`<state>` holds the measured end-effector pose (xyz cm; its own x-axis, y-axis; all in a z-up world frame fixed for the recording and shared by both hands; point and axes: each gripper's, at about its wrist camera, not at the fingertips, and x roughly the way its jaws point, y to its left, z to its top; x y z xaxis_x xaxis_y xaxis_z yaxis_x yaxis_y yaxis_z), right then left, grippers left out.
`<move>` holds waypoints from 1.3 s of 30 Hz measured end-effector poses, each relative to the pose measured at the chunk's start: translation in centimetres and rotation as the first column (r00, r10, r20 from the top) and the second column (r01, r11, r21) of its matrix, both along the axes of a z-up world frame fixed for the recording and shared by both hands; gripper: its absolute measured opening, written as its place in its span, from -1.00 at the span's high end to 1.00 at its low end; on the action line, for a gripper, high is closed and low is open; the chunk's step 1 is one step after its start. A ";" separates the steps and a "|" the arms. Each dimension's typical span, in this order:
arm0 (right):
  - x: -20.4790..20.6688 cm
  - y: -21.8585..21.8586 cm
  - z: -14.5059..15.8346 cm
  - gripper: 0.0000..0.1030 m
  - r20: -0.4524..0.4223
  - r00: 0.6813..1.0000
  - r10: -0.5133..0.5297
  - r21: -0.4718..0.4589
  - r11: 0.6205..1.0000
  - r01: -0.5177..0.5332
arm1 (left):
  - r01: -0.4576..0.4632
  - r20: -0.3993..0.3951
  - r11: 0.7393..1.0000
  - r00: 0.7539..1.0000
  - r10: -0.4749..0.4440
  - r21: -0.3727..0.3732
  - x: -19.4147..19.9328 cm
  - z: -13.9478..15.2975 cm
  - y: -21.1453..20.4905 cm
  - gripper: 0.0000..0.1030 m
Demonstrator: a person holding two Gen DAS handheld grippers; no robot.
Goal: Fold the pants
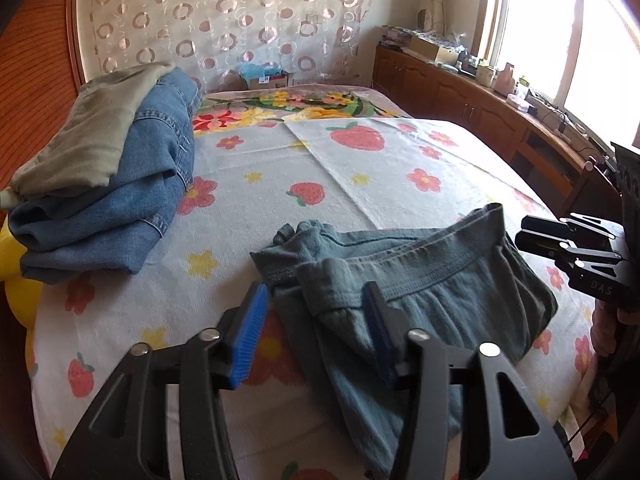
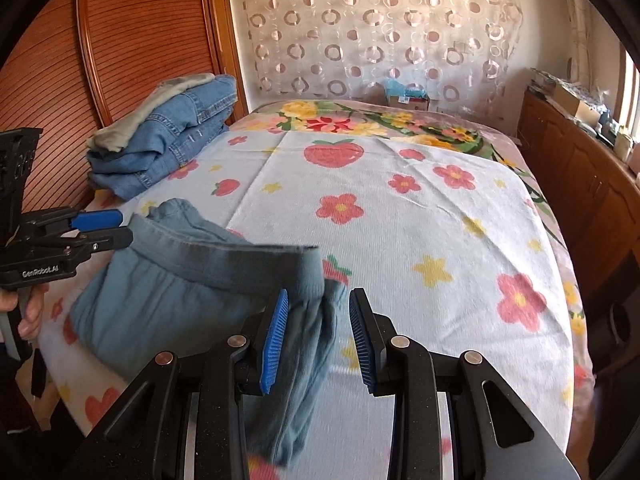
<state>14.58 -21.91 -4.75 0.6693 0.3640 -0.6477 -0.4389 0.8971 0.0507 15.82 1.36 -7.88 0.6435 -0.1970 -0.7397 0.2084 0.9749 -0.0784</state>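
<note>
I am at the start of folding, I judge: the teal pants [image 1: 420, 280] lie crumpled on the bed cover [image 1: 360, 168], waistband at about 1 o'clock from my left gripper [image 1: 316, 332]. Both my grippers are released, holding nothing; the right gripper [image 2: 318, 336] has cloth between its pads. Folded jeans [image 1: 120, 200] sit at 10 o'clock. Next I must pinch the waistband and spread the pants flat.

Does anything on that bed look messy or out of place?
Only the teal pants: they lie bunched near the bed's front edge, waistband twisted, one part hanging off. The folded jeans stack looks tidy.
</note>
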 end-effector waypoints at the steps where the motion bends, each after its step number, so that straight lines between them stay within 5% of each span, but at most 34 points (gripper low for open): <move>1: -0.4 -0.2 0.0 0.36 -0.003 1.000 0.000 0.003 1.000 0.000 | 0.000 0.002 1.000 1.000 0.000 -0.013 -0.2 0.0 0.1 -0.63; 14: -6.1 -4.1 -0.5 0.36 -0.044 0.999 0.020 0.025 1.000 -0.019 | 0.012 -0.048 1.000 0.999 -0.011 0.007 -2.5 -2.1 -0.2 -0.66; 23: -6.2 -3.9 -1.2 0.36 -0.071 0.996 0.057 0.032 0.998 -0.054 | 0.006 -0.074 1.000 0.997 -0.006 0.009 -2.7 -3.3 -0.1 -0.66; 28: -5.8 -3.7 -1.2 0.95 -0.051 0.996 0.071 0.017 0.997 -0.070 | 0.014 -0.059 1.000 0.998 -0.013 0.017 -2.9 -3.4 -0.1 -0.66; 33: -5.3 -6.6 -0.3 1.00 -0.026 0.999 -0.042 0.021 0.999 0.042 | 0.014 -0.050 1.000 0.999 -0.013 0.016 -2.8 -3.5 0.1 -0.68; 39: -5.6 -7.0 0.2 1.00 -0.022 1.000 -0.019 0.049 0.999 0.020 | 0.005 -0.049 1.000 0.999 -0.004 0.018 -2.8 -3.5 0.1 -0.74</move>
